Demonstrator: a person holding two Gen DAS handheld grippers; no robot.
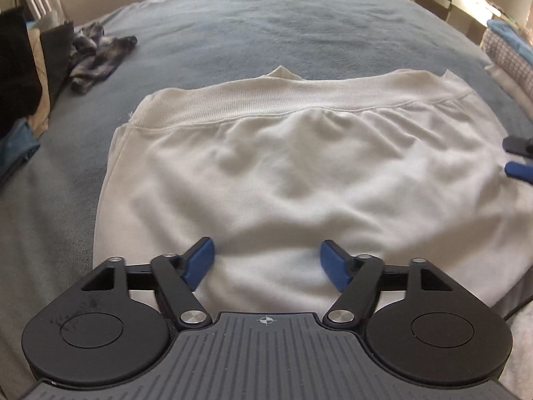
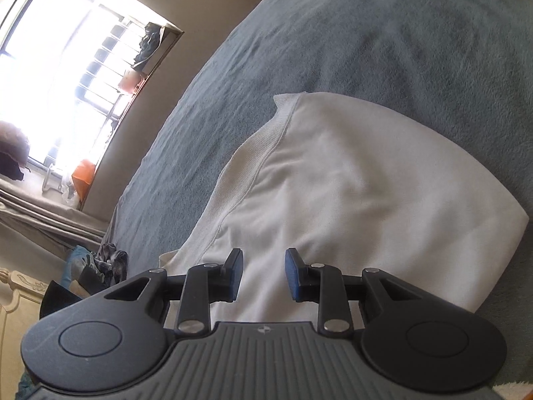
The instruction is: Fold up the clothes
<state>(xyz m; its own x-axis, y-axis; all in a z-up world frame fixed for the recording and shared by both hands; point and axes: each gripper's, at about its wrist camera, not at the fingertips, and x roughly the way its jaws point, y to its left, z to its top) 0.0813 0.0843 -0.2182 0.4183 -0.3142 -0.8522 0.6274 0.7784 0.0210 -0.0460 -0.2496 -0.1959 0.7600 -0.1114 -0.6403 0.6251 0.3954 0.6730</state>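
— Two grippers, left (image 1: 266,261) and right (image 2: 263,273): jaws?
— Both spread open, gripping nothing, over the white sweatshirt (image 1: 299,166).
— Where's it lying?
— Folded flat near the bed's (image 1: 233,26) near edge.

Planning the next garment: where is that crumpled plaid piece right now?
In the left wrist view, the crumpled plaid garment lies far left on the blue bedspread, beside the dark clothes pile, well clear of the white sweatshirt.

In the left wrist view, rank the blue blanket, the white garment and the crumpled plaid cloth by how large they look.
1. blue blanket
2. white garment, though nearness to the camera enlarges it
3. crumpled plaid cloth
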